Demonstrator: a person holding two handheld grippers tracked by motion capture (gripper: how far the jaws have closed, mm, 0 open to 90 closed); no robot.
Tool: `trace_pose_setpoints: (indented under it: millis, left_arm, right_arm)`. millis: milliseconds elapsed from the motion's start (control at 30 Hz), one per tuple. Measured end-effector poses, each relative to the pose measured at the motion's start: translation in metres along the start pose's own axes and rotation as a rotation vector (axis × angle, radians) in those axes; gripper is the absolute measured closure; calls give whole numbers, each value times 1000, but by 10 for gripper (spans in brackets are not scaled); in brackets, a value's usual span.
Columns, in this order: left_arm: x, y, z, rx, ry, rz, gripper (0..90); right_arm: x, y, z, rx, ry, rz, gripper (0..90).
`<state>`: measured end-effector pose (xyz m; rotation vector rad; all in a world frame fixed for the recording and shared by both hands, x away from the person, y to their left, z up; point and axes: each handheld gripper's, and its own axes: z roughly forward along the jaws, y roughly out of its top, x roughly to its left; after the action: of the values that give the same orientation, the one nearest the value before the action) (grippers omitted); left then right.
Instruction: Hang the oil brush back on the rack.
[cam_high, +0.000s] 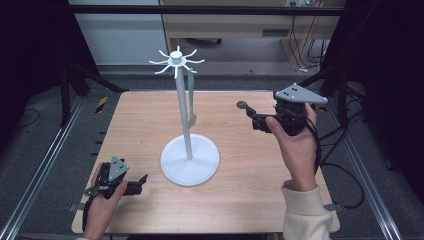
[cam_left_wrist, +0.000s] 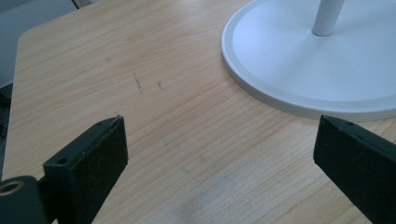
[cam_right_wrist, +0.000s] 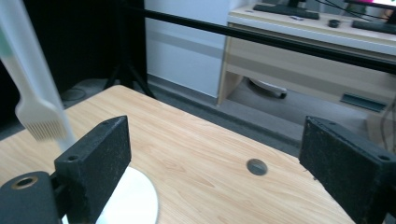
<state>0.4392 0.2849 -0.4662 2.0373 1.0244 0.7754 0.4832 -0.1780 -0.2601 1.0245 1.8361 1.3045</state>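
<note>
A white stand rises from a round base in the middle of the wooden table, with a ring of hooks on top. A brush with a green handle hangs from one hook beside the pole. My left gripper rests low at the table's front left, open and empty, with the stand's base just ahead of it. My right gripper is held above the table right of the stand, open with nothing between its jaws. The brush's pale bristle head hangs ahead to its left.
A small dark round hole sits in the table top near the right gripper, also in the right gripper view. Black frame bars surround the table. A desk stands beyond the far edge.
</note>
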Motion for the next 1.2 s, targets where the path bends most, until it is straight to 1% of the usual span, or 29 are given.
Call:
trace_pose_setpoints:
  millis: [67,233,400,567,667,800,933,1067,1200]
  left_arm:
    - [0,0,0,-1,0,0,27]
    - [0,0,-1,0,1,1,26]
    - [0,0,-1,-1,1,-1,26]
    - [1,0,-1,0,1,1,26]
    - [1,0,0,0,2,0,27]
    - [1,0,-1,2,3,3,27]
    - [1,0,0,4,3,3,26]
    - [0,0,0,0,2,1,26]
    - [0,0,0,0,1,1,26]
  right_arm:
    - [-4,-2,0,3,-13,6,102]
    - [-14,-12,4,43,-65,3,112]
    - [-25,-24,13,80,-75,24,114]
    - [-34,-40,23,128,-103,42,116]
    - [-38,-47,28,138,-94,60,115]
    - [-41,-55,33,152,-101,70,112]
    - [-43,-64,39,161,-93,98,111]
    - [-47,-74,45,180,-95,107,111]
    - [-49,-80,48,190,-100,109,111]
